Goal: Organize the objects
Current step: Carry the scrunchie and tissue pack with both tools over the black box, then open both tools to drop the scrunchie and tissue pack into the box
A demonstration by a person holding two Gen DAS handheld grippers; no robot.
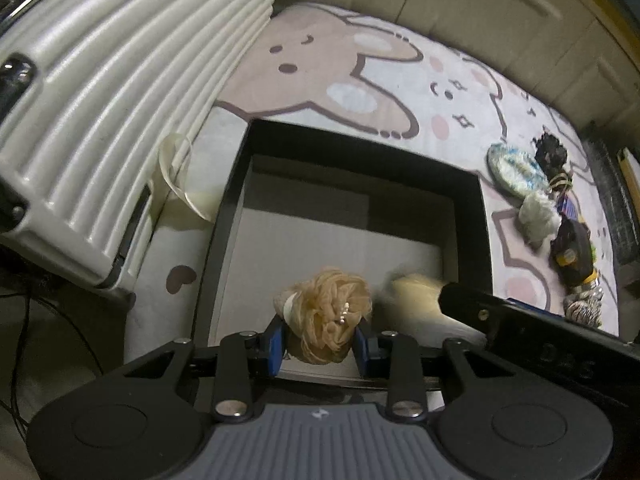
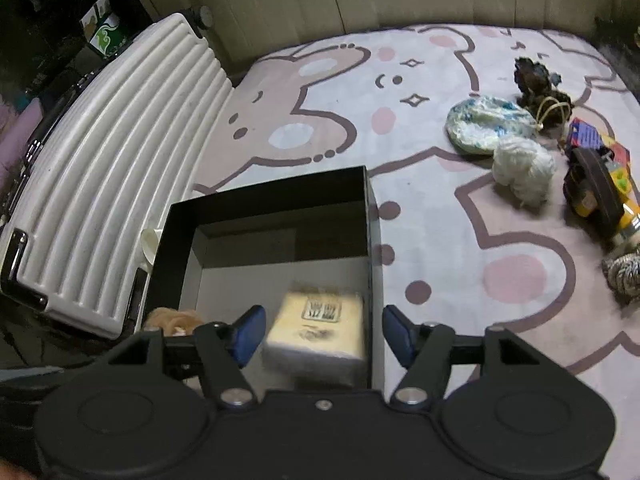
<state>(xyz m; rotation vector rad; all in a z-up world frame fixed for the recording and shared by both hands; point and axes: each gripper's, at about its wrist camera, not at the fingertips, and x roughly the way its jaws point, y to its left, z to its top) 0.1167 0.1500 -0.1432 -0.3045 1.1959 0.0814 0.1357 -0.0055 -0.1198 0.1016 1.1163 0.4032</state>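
A black open box [image 1: 360, 148] with a grey floor stands on the rug. My left gripper [image 1: 320, 344] hangs over the box's near end, shut on a tan frilly scrunchie [image 1: 328, 320] with small pearls. That scrunchie [image 2: 172, 318] also peeks in at the lower left of the right wrist view. My right gripper [image 2: 324, 334] is open above the box [image 2: 264, 196]. A pale yellow wrapped pack [image 2: 316, 332], blurred, lies below and between its blue pads [image 2: 248, 334] without touching them. In the left wrist view the pack [image 1: 412, 292] shows as a yellow blur.
A white ribbed suitcase [image 2: 120, 160] lies right beside the box on the left. On the bunny-pattern rug [image 2: 360, 120] to the right sit a blue-white pouch [image 2: 484, 124], a white fluffy scrunchie [image 2: 520, 172], a dark scrunchie [image 2: 536, 76], a colourful box [image 2: 592, 140] and a black-yellow item [image 2: 596, 196].
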